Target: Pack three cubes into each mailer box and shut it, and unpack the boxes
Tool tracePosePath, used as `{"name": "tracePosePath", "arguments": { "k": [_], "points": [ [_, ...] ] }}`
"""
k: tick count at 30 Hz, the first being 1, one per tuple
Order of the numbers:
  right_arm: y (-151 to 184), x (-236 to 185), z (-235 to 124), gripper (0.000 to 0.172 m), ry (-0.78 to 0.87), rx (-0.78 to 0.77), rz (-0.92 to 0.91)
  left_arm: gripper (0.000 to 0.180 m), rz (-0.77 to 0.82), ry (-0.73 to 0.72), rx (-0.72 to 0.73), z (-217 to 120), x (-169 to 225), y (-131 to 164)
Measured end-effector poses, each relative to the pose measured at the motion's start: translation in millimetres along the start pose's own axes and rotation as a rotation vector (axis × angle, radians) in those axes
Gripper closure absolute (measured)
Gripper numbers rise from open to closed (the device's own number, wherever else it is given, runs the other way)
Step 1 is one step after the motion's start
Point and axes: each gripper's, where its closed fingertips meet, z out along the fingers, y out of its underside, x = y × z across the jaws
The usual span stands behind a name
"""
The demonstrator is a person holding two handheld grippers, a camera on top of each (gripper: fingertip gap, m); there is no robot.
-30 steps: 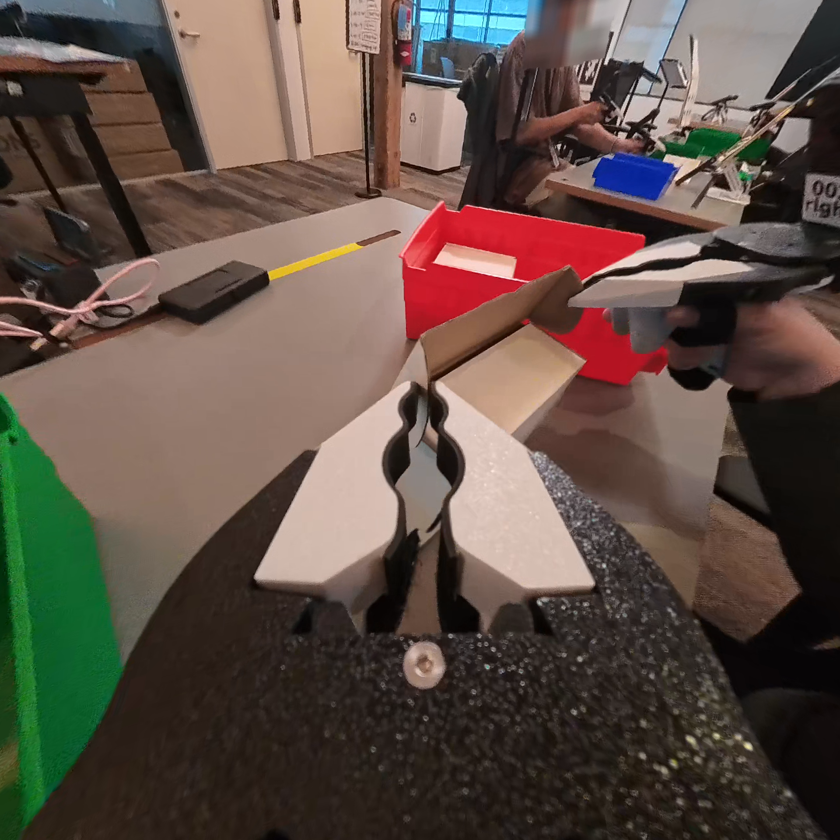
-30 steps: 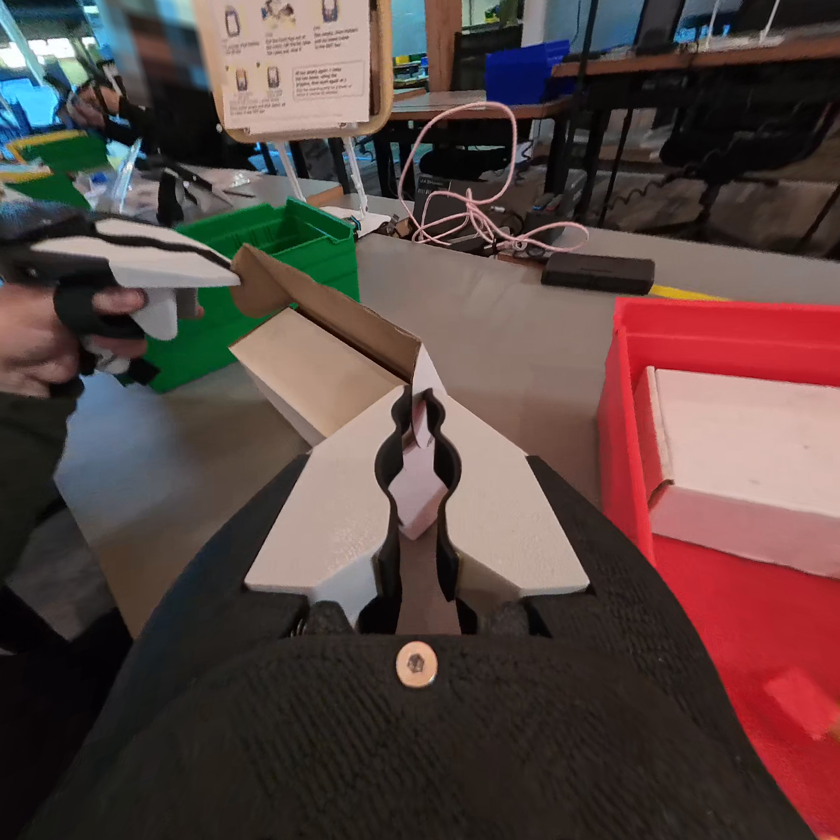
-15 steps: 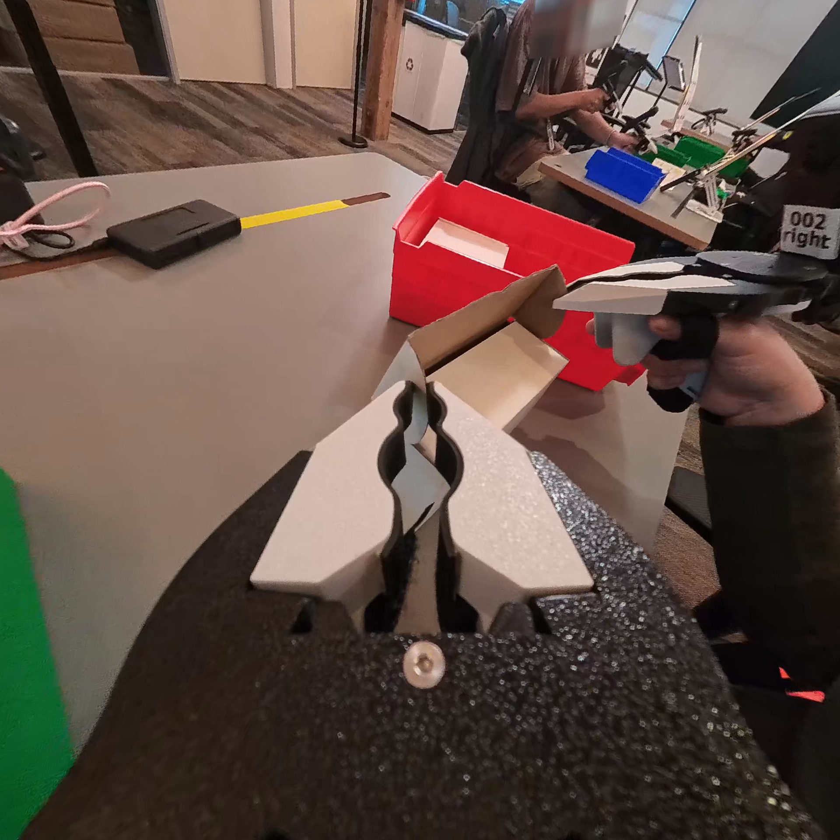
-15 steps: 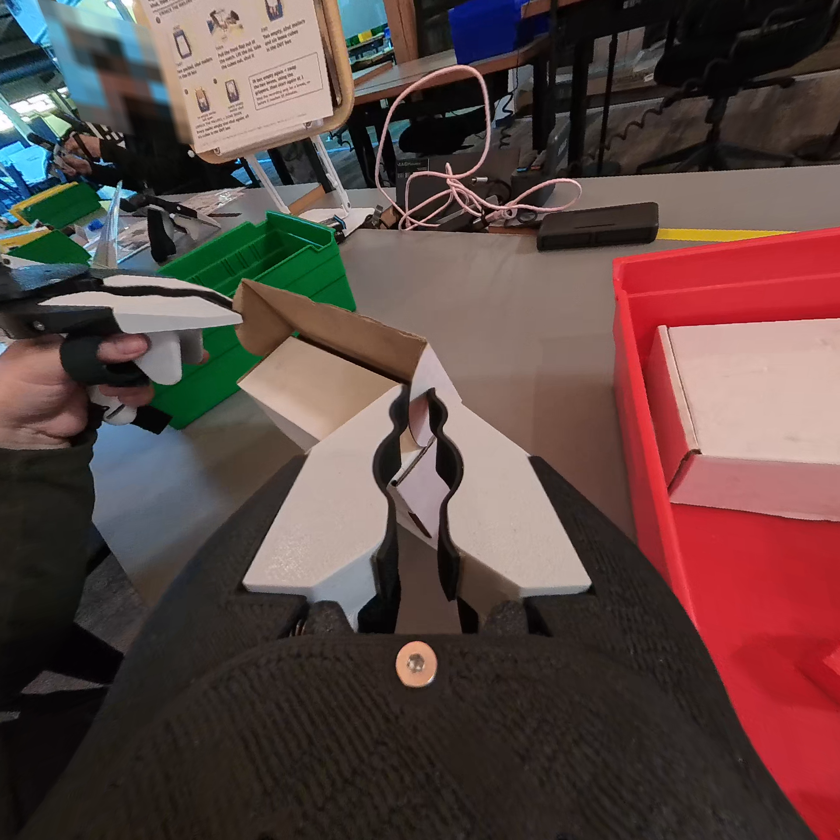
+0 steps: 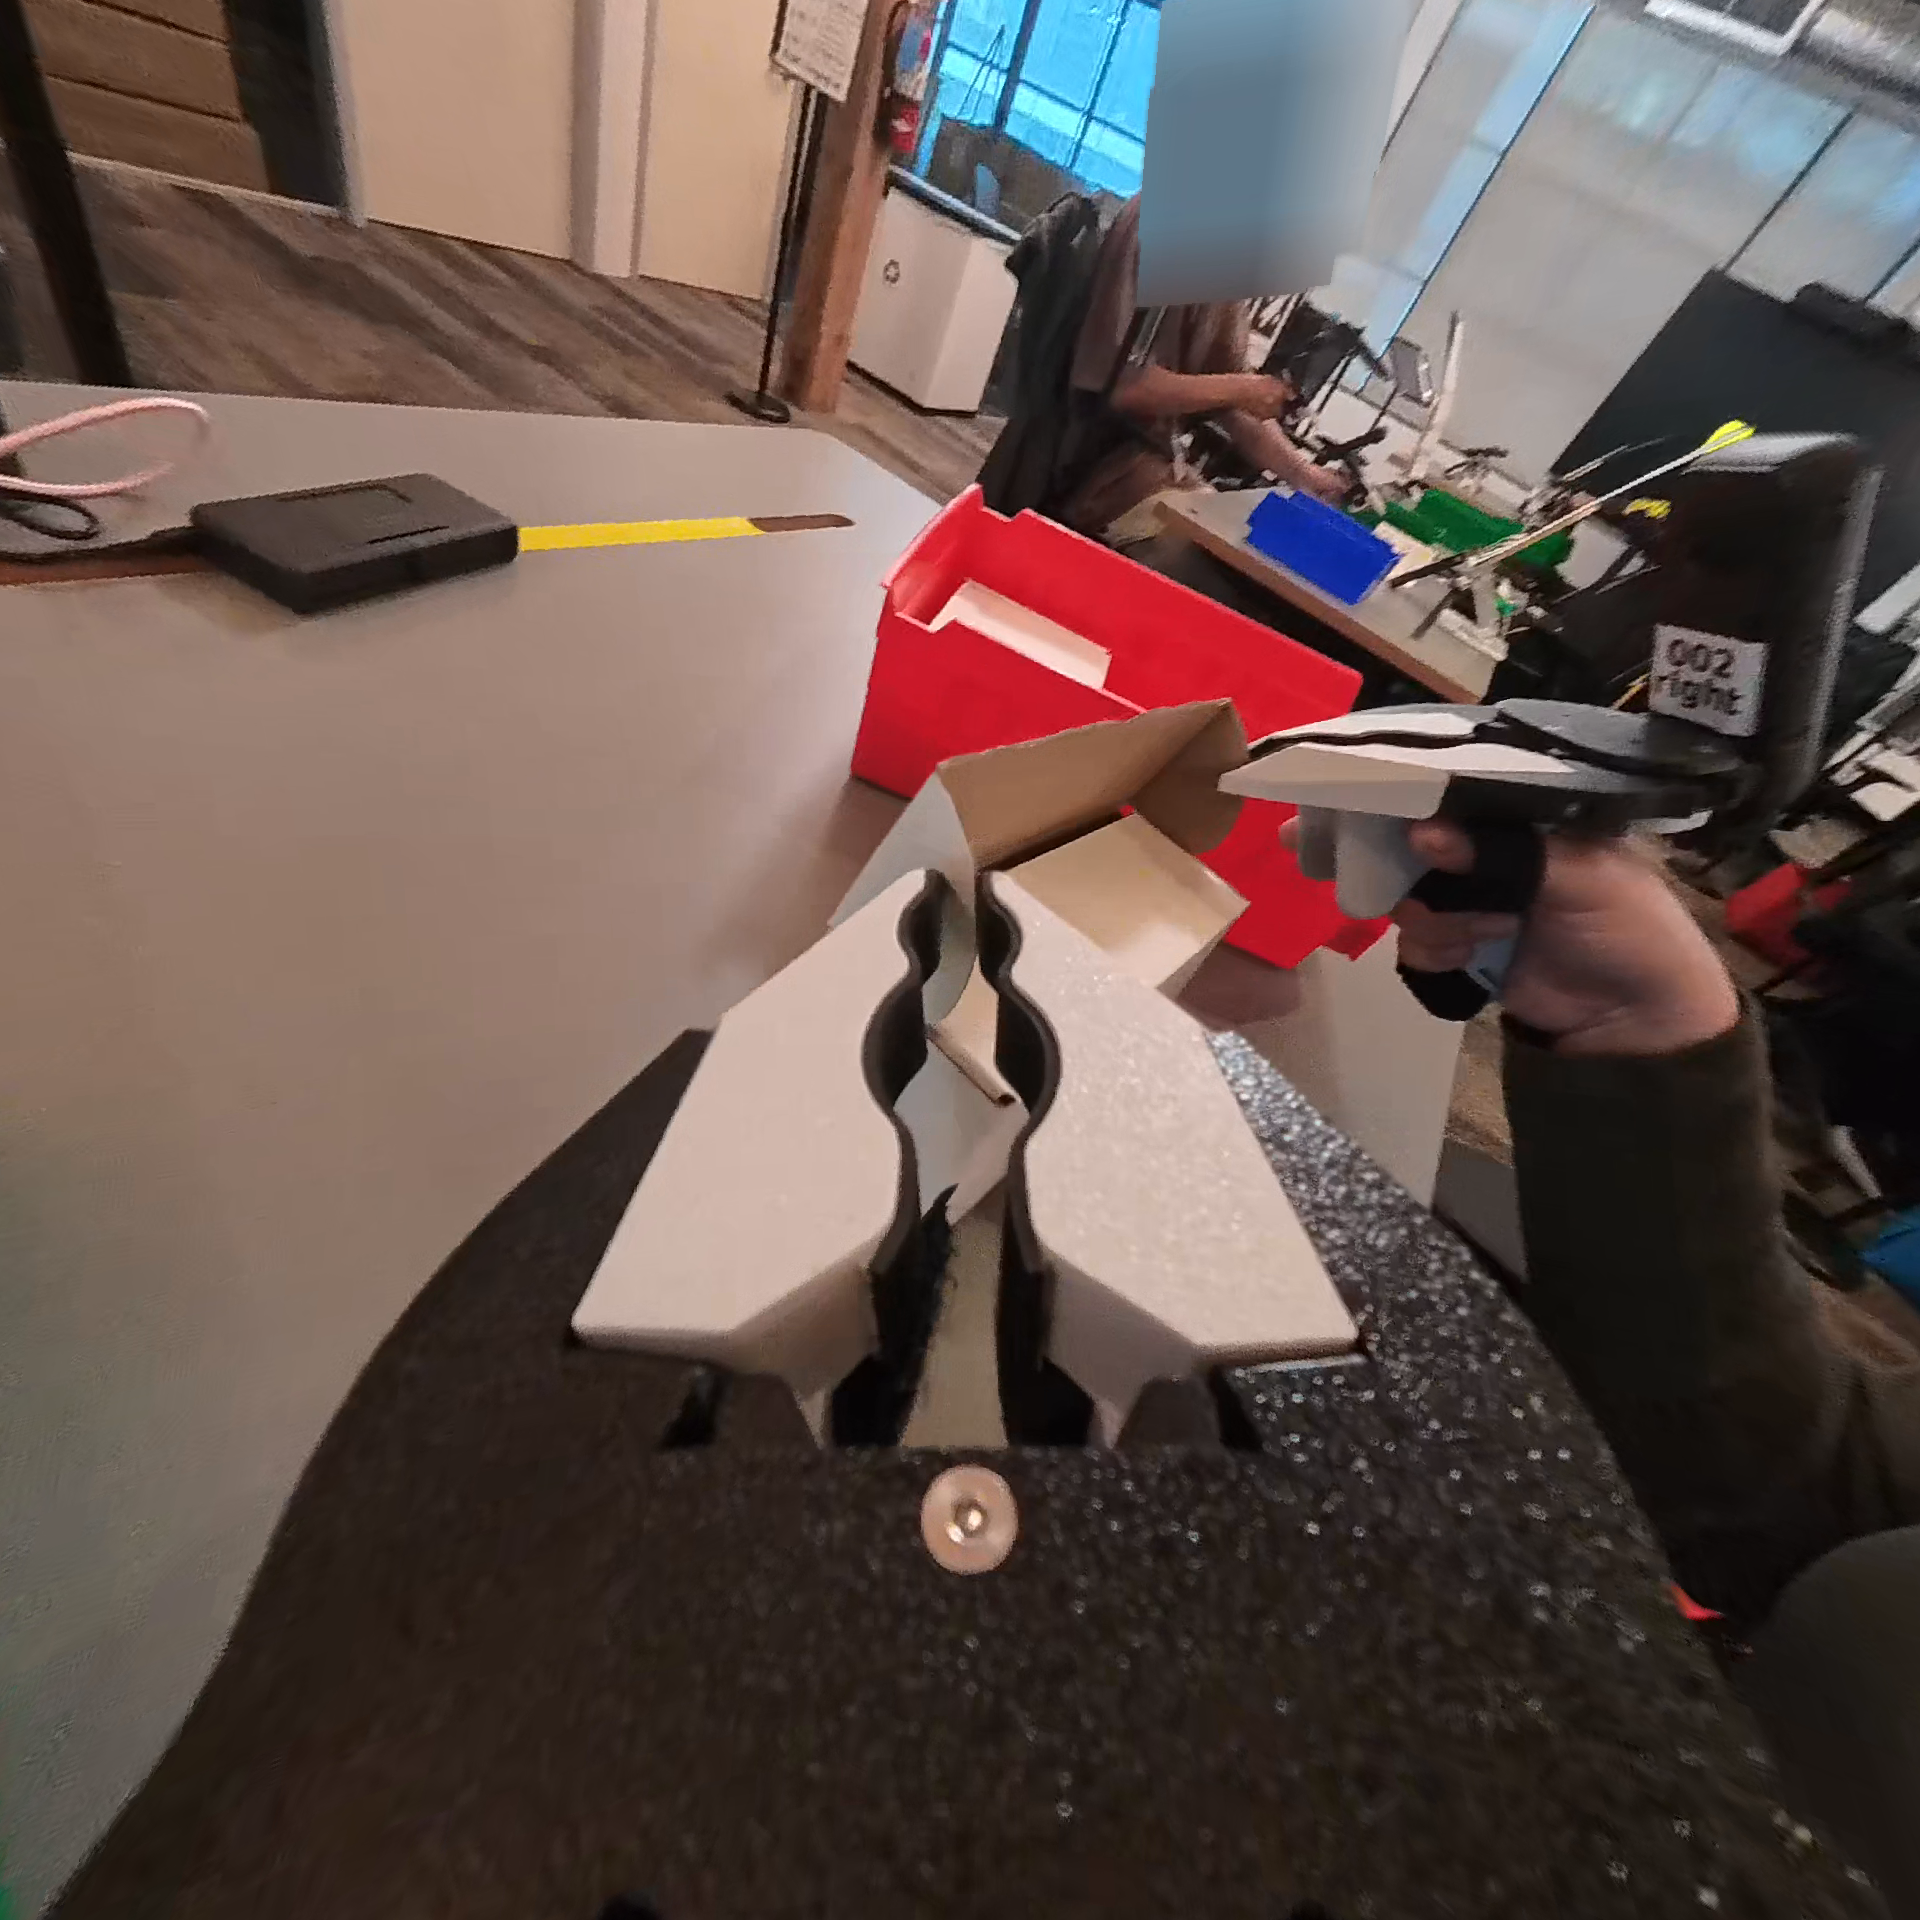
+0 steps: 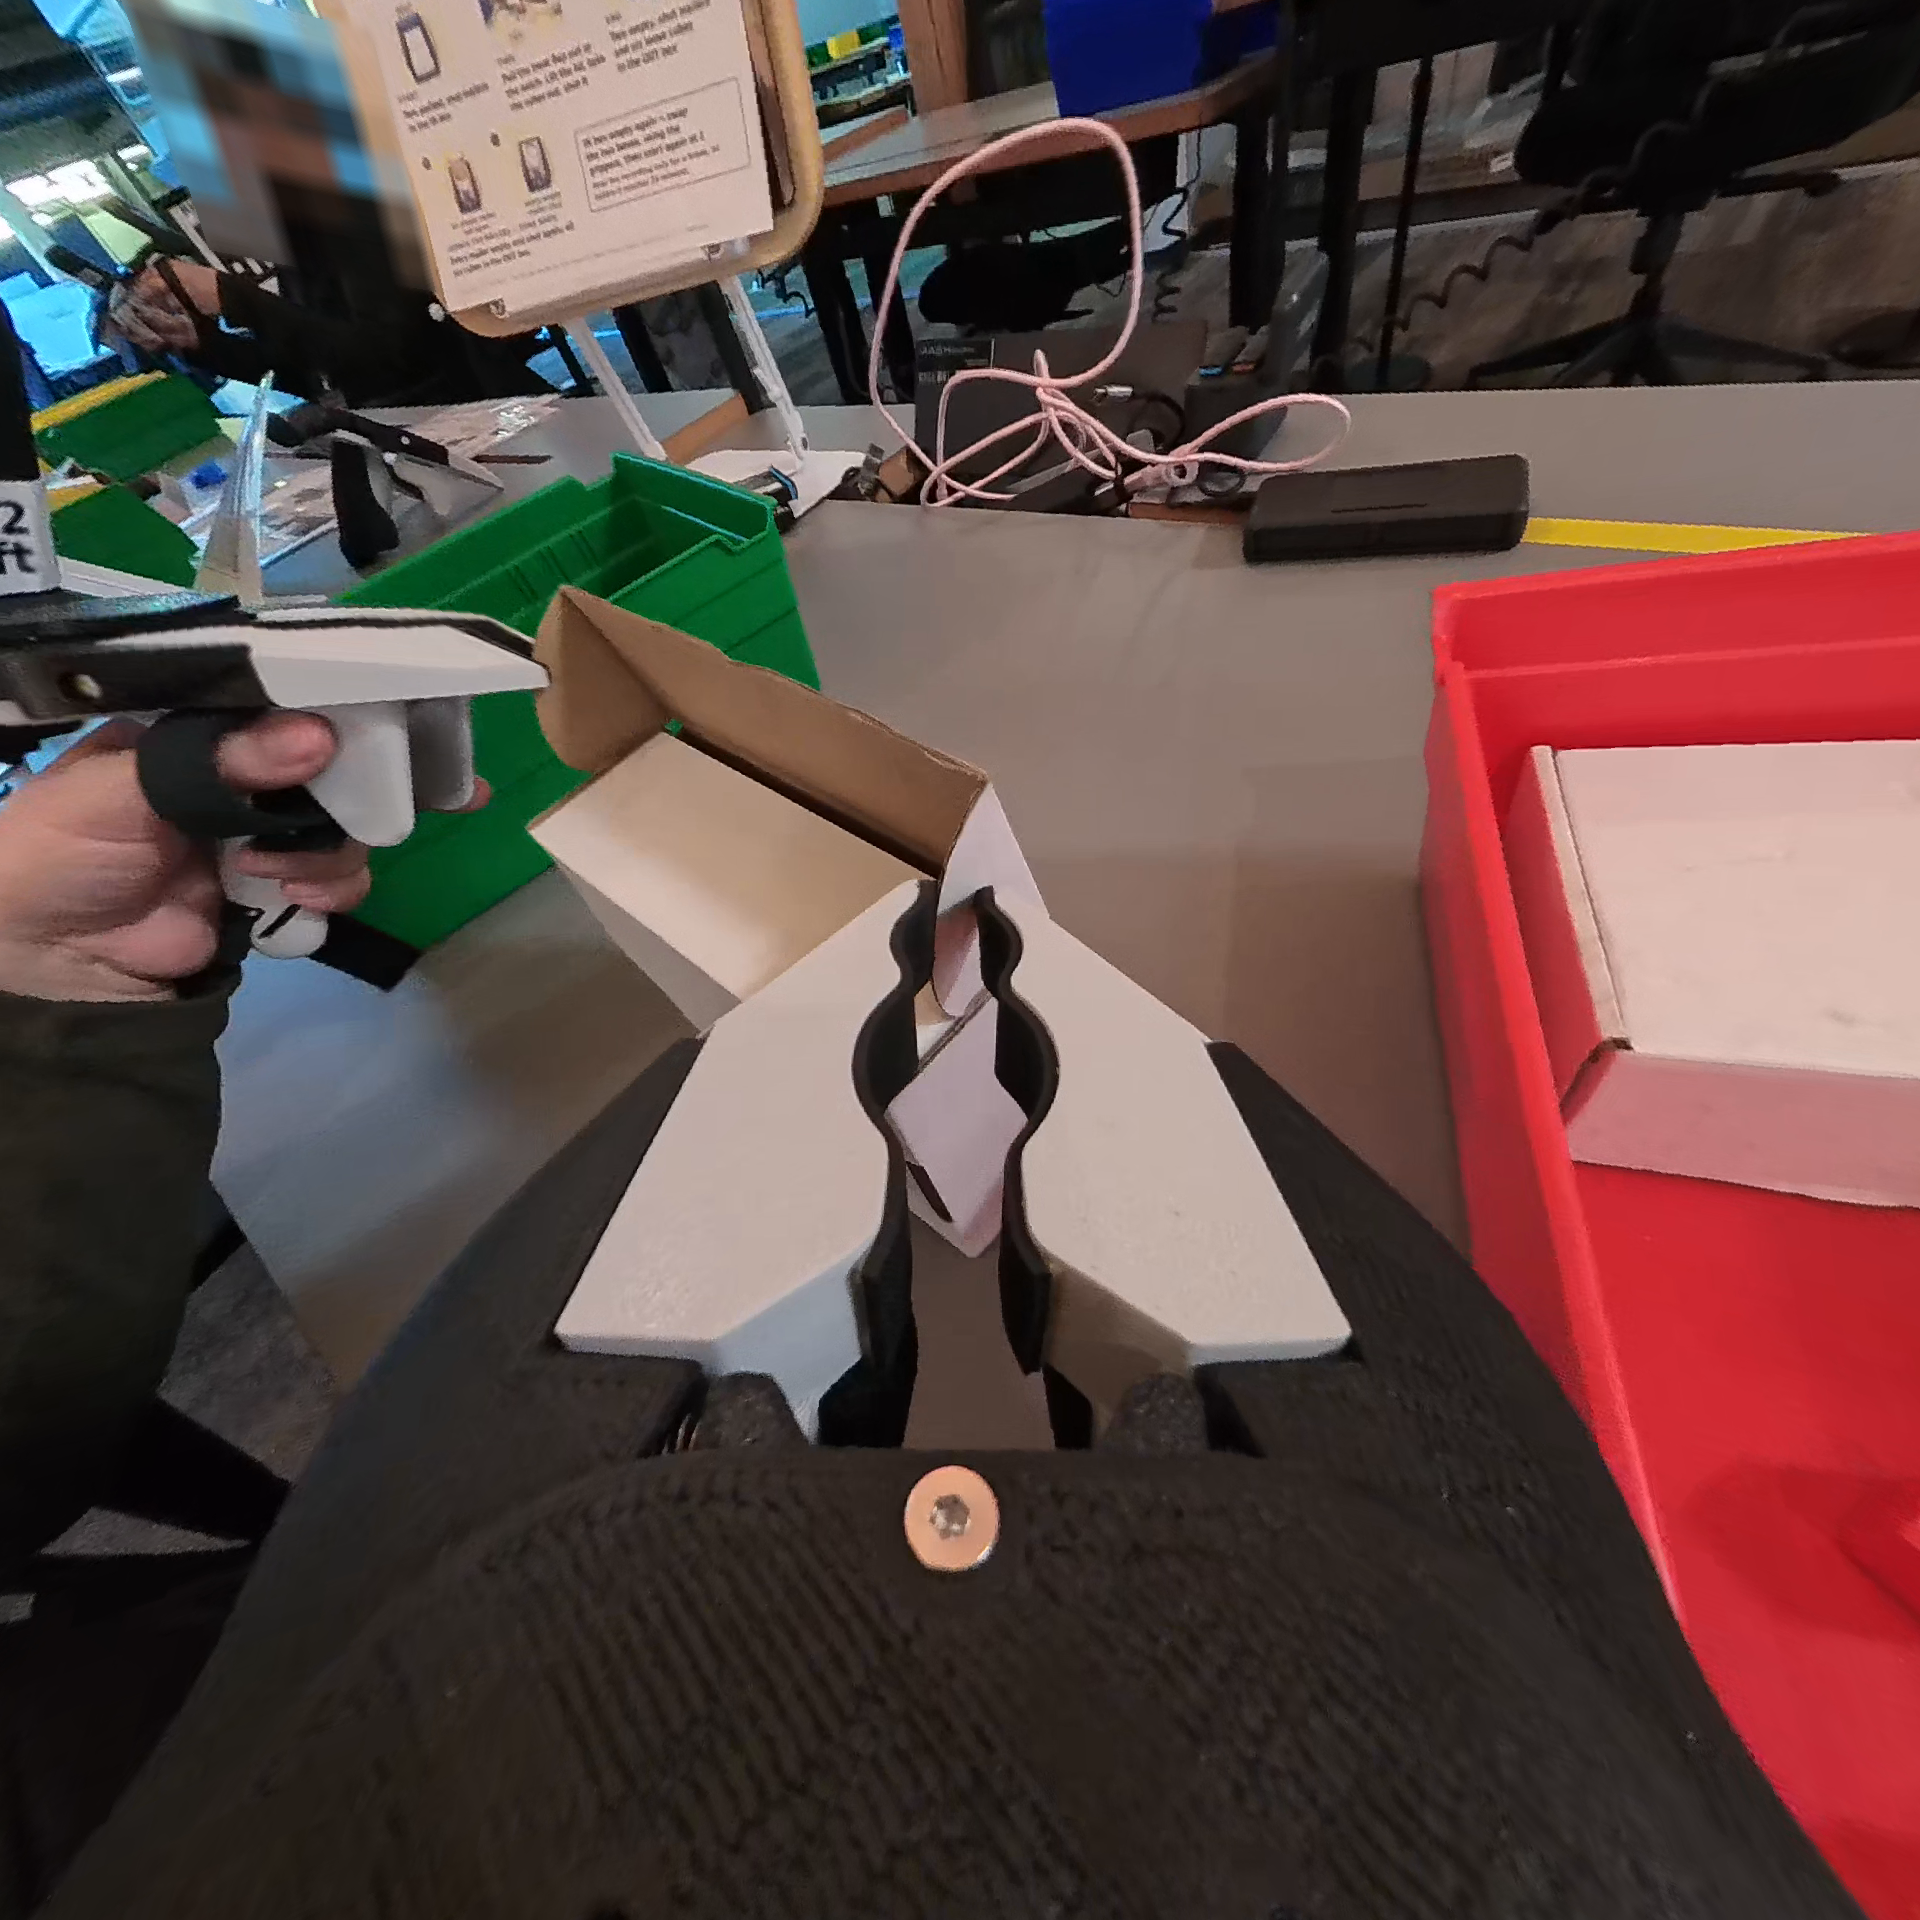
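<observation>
A white mailer box (image 5: 1132, 904) with a brown inside hangs tilted above the grey table (image 5: 416, 831), its lid ajar. My left gripper (image 5: 956, 904) is shut on one side flap of the lid. My right gripper (image 6: 961, 914) is shut on the opposite side flap. Each gripper shows in the other's view, pinching its flap: the right one in the left wrist view (image 5: 1236, 774), the left one in the right wrist view (image 6: 535, 665). The box also shows in the right wrist view (image 6: 727, 862). No cubes are visible.
A red bin (image 5: 1039, 727) (image 6: 1507, 935) holding a closed white mailer box (image 6: 1745, 935) stands beside the held box. A green bin (image 6: 582, 644) stands on the other side. A black device (image 5: 353, 535), pink cable (image 6: 1039, 416) and sign stand (image 6: 592, 156) lie farther back. My right fingertips sit around 15 cm from my left ones. The black device (image 5: 353, 535) is about equally far from each gripper, around 40 cm. It turns up in the right wrist view (image 6: 1333, 505) as well.
Both grippers keep their hold on the flaps. The box has moved with them toward the red bin, and the green bin has slid out of the left wrist view.
</observation>
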Motion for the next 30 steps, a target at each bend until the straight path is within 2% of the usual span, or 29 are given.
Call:
{"name": "tracePosePath", "arguments": {
  "k": [3, 12, 17, 25, 28, 30],
  "points": [
    [-0.1, -2.5, 2.6, 0.166, 0.004, -0.007, -0.018, 0.176, 0.023, -0.034, -0.033, -2.0, -3.1, 5.1],
    [0.8, 1.2, 2.5, 0.166, 0.08, -0.012, -0.064, 0.176, -0.016, 0.043, -0.02, -4.2, 8.4, 2.5],
    [2.7, -4.7, 6.3, 0.166, 0.078, -0.023, -0.099, 0.176, 0.059, -0.074, -0.068, -4.9, -3.0, 8.1],
    [6.6, -5.6, 7.7, 0.167, 0.102, -0.022, -0.126, 0.176, 0.116, -0.111, -0.123, -12.0, 2.5, 17.1],
    [7.8, -4.6, 6.7, 0.167, 0.12, -0.021, -0.133, 0.177, 0.087, -0.065, -0.1, -12.1, 6.1, 15.9],
    [7.9, -0.5, 4.3, 0.168, 0.148, -0.02, -0.143, 0.176, 0.011, 0.015, -0.025, -9.7, 11.7, 10.3]
  ]
}}
